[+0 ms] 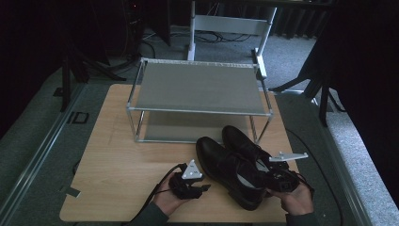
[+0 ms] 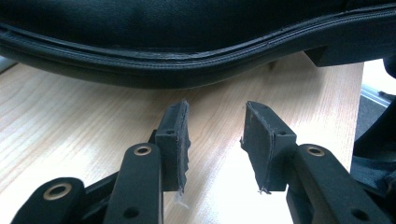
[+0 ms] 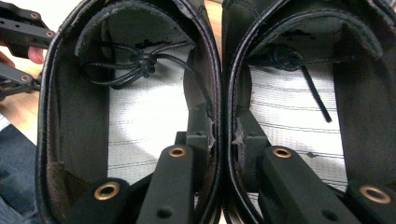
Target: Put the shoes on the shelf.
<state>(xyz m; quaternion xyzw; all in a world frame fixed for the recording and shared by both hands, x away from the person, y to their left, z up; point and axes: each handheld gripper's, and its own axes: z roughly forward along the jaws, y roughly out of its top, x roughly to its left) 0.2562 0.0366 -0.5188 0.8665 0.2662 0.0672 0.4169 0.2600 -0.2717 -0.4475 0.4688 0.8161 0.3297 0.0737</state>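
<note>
So I've got the pair of black shoes point(image 1: 235, 165) sitting side by side at the near right of the table point(image 1: 117, 165), toes pointing away from me and a bit left toward the rack point(image 1: 197, 89), heels toward my right hand. My right gripper point(image 1: 277, 181) is at the heel end, and in the right gripper view one jaw sits inside the left shoe point(image 3: 126, 116) and the other inside the right shoe point(image 3: 299, 112), pinching the two inner walls together where they touch, so it's closed narrow on both collars at once. My left gripper point(image 2: 215, 140) is just beside the outer flank of the left shoe, jaws partly apart with nothing between them, and the sole edge runs crosswise right in front of the fingertips point(image 2: 175, 121), close but not touching. The long axis of the shoes runs from my right hand up toward the rack's lower shelf, so I reckon the right hand does the carrying and any lift goes forward along that line; the left is nearer the toe side to steady. No brand or writing I can read, just pale striped insoles and tucked-in laces point(image 3: 135, 65).
</note>
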